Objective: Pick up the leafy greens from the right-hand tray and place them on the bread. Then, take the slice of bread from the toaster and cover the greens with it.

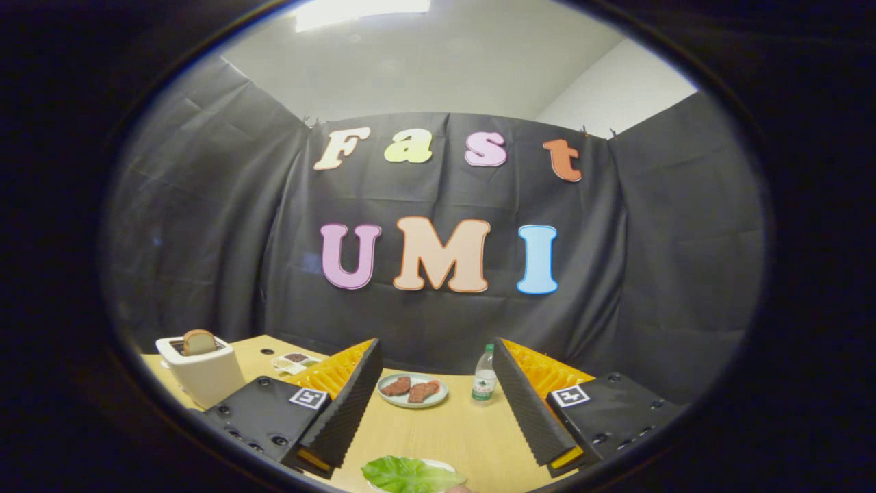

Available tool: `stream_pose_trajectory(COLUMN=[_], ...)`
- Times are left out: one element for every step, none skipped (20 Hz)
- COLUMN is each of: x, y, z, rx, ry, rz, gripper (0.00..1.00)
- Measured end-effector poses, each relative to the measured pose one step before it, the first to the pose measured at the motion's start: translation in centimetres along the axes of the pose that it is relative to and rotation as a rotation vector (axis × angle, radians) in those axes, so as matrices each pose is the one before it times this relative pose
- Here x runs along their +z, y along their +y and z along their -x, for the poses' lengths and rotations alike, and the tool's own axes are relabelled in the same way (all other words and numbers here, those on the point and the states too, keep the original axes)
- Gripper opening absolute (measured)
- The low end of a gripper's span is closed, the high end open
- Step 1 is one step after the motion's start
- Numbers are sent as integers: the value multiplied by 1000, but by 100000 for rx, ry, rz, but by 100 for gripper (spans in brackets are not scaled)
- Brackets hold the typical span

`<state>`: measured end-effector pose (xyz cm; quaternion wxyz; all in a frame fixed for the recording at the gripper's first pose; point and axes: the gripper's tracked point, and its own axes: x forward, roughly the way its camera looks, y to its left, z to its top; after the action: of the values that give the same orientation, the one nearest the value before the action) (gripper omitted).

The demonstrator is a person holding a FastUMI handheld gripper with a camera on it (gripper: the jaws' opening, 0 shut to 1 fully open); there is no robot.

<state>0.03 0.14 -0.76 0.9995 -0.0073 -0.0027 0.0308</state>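
Greens [408, 474] lie on a plate at the counter's [452, 424] near edge, between the wide-spread tool [435, 370] fingers; bread [199, 341] stands in the toaster [202, 373], far left.

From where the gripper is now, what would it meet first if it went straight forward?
Probably the plate with two meat pieces, beyond the open gripper; the bottle stands beside it. Depth is unclear.
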Motion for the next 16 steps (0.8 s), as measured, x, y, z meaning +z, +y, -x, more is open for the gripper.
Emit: stream_pose_trajectory(x=[-11, 115, 113, 72, -48, 56, 34, -91, -518, -747, -696, -626, -704, -924, -1151, -1043], y=[-182, -286, -329, -255, -158, -228, -294, -125, 25, 62, -8, 23, 119, 159, 358, 374], z=[-59, -174, -168, -127, -123, -200, -90, -69, -47, -75, -97, -109, -136, -32, -225, -123], rx=[133, -70, -67, 96, 309, 54, 127, 766, 1460, 1694, 1757, 1843, 2048, 2373, 2844, 2935], ry=[-69, -194, -152, 52, 259, 78, -34, 253, 1233, 2007, 2171, 1973, 2136, 2679, 3131, 3157], rz=[97, 466, 467, 310, 184, 32, -77, -129, 53, 540, 1167, 1528, 1648, 1917, 1776, 1525], gripper=[100, 100, 100, 100, 100, 100, 100, 100, 100, 100, 100, 100, 100, 100, 100, 100])
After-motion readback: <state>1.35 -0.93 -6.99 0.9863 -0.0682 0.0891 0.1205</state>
